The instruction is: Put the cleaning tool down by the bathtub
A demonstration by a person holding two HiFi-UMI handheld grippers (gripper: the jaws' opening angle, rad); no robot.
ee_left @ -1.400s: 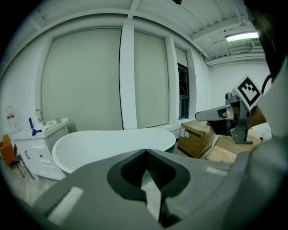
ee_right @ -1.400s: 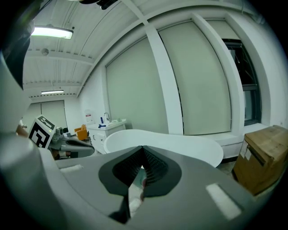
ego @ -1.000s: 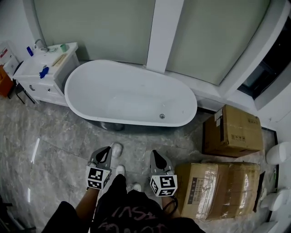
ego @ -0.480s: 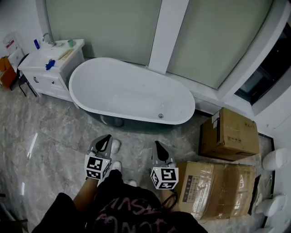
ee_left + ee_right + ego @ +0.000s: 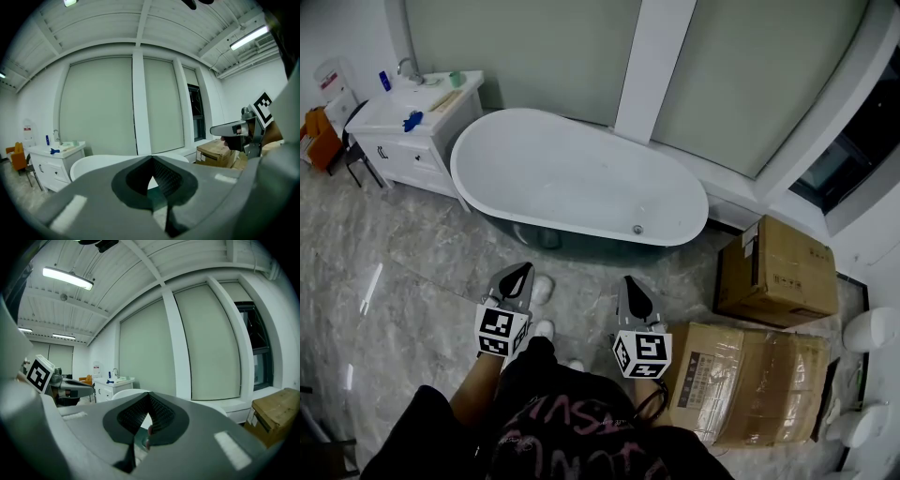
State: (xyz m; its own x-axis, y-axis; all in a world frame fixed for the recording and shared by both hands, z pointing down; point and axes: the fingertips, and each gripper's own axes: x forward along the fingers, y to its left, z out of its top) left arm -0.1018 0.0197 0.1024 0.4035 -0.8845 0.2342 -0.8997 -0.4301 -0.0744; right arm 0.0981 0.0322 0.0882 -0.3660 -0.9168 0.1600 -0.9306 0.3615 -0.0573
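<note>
Your left gripper [image 5: 523,270] and right gripper [image 5: 628,283] are both pinched together at the tips with nothing between them. They are held low in front of you, pointing toward the bathtub [image 5: 572,178].

Task item: no cleaning tool shows in either gripper or on the floor [image 5: 422,272] by the tub. A small blue item [image 5: 412,120] lies on the vanity [image 5: 398,155]; whether that is the tool, cannot tell.

Risks:
- Nothing is gripped, so a put-down from here would place nothing.
- The floor looks glossy, so a tool set down carelessly could slide.
- Cardboard boxes crowd your right side, which narrows the placing room there.

Counts:
- 2 grippers
- 1 bathtub
- 1 vanity
- 2 boxes [image 5: 778,272] [image 5: 750,389]
- 1 blue item
</note>
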